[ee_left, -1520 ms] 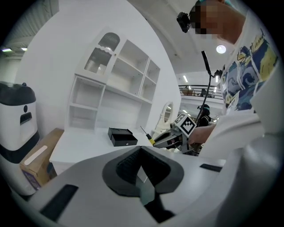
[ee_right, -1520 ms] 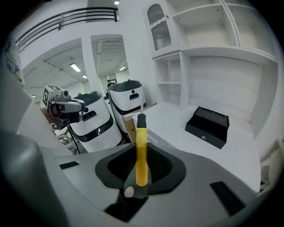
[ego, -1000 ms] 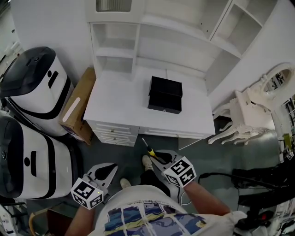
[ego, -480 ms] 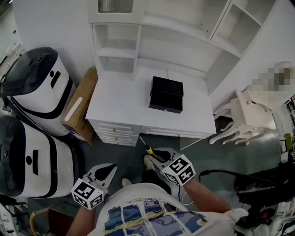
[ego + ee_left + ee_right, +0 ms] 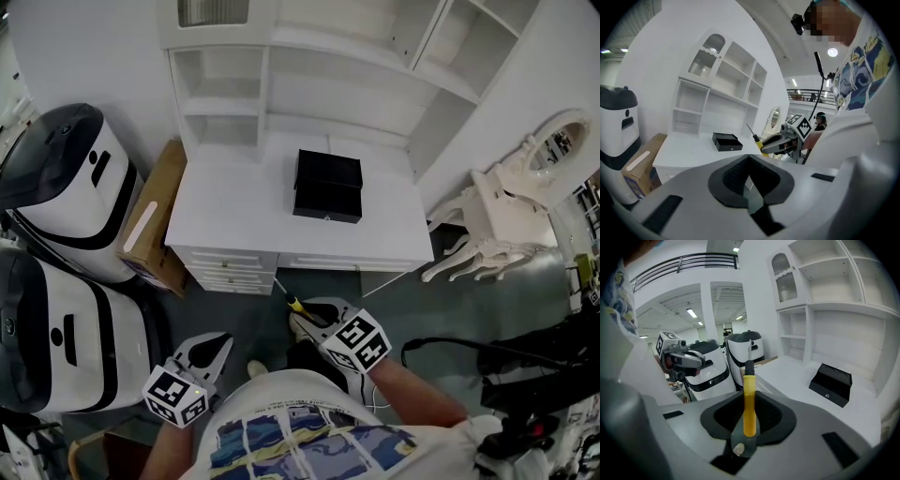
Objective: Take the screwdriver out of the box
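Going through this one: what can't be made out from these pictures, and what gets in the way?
- Inside of the black box: every view shows only its outside.
- Tip of the screwdriver held in the right gripper: too thin and small in all views to tell its type.
- Label on the cardboard carton: too small to read in the head view; the left gripper view shows it even smaller.

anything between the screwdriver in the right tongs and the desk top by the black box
Nothing visible. The right tongs grip the screwdriver just short of the desk top, which is bare before the black box.
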The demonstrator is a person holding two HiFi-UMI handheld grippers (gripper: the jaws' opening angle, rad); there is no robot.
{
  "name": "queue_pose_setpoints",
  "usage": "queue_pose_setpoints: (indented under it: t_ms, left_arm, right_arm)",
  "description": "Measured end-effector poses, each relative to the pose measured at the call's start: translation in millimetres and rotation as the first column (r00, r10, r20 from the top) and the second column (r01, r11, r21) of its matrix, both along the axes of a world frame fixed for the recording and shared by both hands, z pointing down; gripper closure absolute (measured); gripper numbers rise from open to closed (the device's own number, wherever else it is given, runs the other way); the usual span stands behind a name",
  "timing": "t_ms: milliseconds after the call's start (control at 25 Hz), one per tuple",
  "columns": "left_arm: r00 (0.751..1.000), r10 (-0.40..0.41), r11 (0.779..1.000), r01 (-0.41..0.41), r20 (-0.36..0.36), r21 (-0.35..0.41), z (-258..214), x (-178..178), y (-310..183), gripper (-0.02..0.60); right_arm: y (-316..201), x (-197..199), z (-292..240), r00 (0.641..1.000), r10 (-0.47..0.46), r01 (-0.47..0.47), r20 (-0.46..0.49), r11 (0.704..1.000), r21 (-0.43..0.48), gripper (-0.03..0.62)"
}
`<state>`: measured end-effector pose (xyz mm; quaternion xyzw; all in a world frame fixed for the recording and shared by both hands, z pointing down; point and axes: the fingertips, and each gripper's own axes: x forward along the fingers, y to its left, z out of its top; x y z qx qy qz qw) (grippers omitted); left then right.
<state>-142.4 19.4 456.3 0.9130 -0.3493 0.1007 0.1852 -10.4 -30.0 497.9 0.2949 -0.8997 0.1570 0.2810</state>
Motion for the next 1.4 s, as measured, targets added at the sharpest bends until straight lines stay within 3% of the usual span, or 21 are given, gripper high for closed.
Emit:
queue_pose_setpoints:
  t_ms: [1400]
  left_arm:
    - [0.999, 0.039, 0.998, -0.038, 0.015, -0.04, 6, 21, -20, 0.569]
  right_arm:
    - [-14, 4, 5, 0.999, 0.003, -0.002, 0.043, 1.0, -0.022, 0.502]
